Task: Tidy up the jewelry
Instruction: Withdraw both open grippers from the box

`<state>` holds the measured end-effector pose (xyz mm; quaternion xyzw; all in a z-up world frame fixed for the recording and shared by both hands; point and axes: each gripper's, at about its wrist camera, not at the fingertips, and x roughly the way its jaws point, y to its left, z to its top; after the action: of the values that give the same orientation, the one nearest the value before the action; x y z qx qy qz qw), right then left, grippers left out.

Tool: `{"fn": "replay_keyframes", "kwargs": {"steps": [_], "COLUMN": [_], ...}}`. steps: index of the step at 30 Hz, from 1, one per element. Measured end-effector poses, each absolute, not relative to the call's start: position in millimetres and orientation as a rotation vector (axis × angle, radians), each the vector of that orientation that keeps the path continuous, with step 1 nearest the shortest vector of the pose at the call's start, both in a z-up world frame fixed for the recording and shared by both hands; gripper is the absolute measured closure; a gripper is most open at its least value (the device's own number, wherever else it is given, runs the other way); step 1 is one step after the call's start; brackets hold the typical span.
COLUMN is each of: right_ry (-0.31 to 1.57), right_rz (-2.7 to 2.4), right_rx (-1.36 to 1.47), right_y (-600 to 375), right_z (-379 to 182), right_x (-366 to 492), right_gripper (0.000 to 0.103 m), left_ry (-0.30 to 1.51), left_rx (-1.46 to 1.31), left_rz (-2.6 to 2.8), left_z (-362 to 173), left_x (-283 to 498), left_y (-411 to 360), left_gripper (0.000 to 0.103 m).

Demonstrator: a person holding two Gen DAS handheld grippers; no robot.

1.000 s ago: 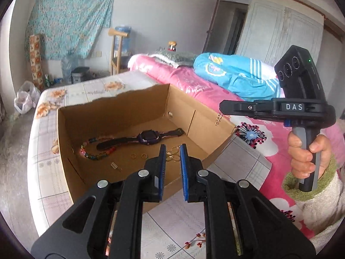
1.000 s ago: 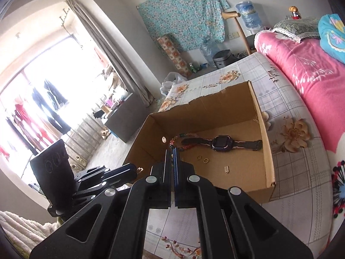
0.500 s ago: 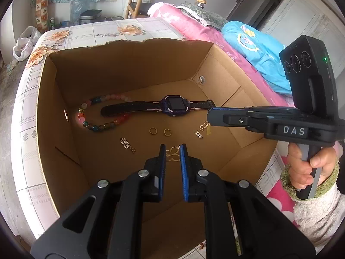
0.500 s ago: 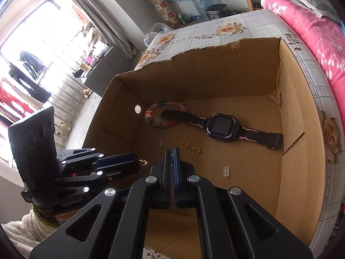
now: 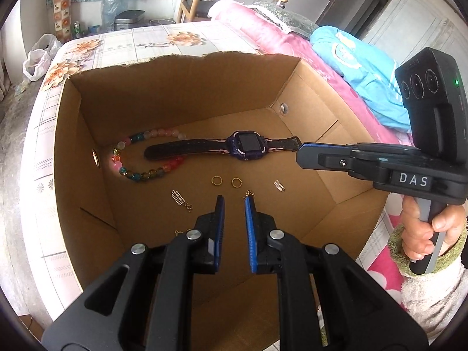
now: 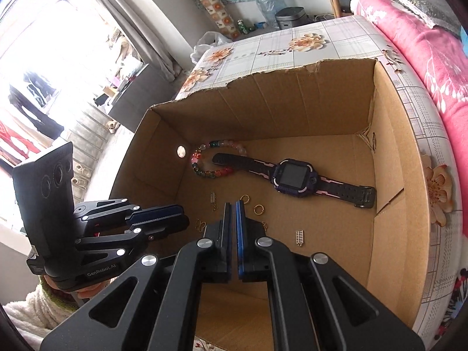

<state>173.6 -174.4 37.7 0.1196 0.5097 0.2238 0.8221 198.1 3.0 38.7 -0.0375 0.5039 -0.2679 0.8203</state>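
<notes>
An open cardboard box [image 5: 73, 152] [image 6: 392, 152] holds a purple watch [image 5: 247, 146] [image 6: 294, 177], a coloured bead bracelet [image 5: 128, 161] [image 6: 204, 158], two gold rings [image 5: 216, 180] [image 6: 259, 209], small ladder-shaped earrings [image 5: 178, 197] [image 6: 299, 237] and a gold chain piece [image 5: 249, 194]. My left gripper [image 5: 234, 201] is open and empty, low over the box floor just short of the rings. It shows in the right wrist view too [image 6: 163, 216]. My right gripper [image 6: 233, 204] is shut and empty; its tips [image 5: 302, 150] hover by the watch strap's end.
The box stands on a flower-patterned tablecloth [image 5: 146, 41] [image 6: 292, 46]. A pink quilt [image 5: 292, 46] and a blue garment [image 5: 359, 70] lie on the bed to the right. The box walls stand high around both grippers.
Both grippers have gone lower and further into the box. My left gripper's jaws have opened a little wider. The jewelry has not moved.
</notes>
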Motion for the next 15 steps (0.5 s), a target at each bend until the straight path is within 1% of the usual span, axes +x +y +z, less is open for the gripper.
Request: {"fn": "replay_keyframes", "kwargs": {"steps": [1, 4, 7, 8, 9, 10, 11, 12, 14, 15], "right_ry": [1.077, 1.054, 1.027, 1.014, 0.996, 0.975, 0.951, 0.925, 0.872, 0.847], "right_rz": [0.476, 0.474, 0.466, 0.466, 0.468, 0.47, 0.474, 0.481, 0.498, 0.507], "right_rx": [0.256, 0.258, 0.262, 0.264, 0.264, 0.263, 0.263, 0.262, 0.261, 0.262], "right_y": [-175.3, -177.1, -179.4, -180.3, -181.1, -182.0, -182.9, -184.2, -187.7, -189.4], "right_z": [39.5, 44.6, 52.3, 55.7, 59.8, 64.4, 69.2, 74.8, 86.7, 92.7], "right_x": [172.5, 168.4, 160.4, 156.8, 152.0, 146.4, 140.2, 132.5, 115.4, 106.8], "right_gripper": [0.1, 0.099, 0.097, 0.091, 0.084, 0.08, 0.075, 0.07, 0.066, 0.064], "left_ry": [1.066, 1.022, 0.958, 0.932, 0.903, 0.868, 0.836, 0.804, 0.749, 0.726], "left_rx": [-0.085, -0.083, -0.079, -0.081, -0.082, -0.081, -0.08, -0.079, -0.081, -0.084], "left_rz": [-0.573, -0.57, -0.571, -0.573, -0.573, -0.574, -0.572, -0.568, -0.563, -0.561], "left_z": [40.0, 48.2, 61.7, 67.6, 73.7, 80.7, 87.1, 93.7, 105.4, 109.9], "left_x": [197.5, 191.6, 181.8, 177.0, 171.7, 164.8, 157.6, 149.8, 132.8, 124.5], "left_y": [4.0, 6.9, 10.4, 12.8, 15.2, 18.6, 22.6, 26.9, 37.5, 43.3], "left_gripper": [0.089, 0.081, 0.078, 0.074, 0.072, 0.067, 0.061, 0.057, 0.045, 0.042]}}
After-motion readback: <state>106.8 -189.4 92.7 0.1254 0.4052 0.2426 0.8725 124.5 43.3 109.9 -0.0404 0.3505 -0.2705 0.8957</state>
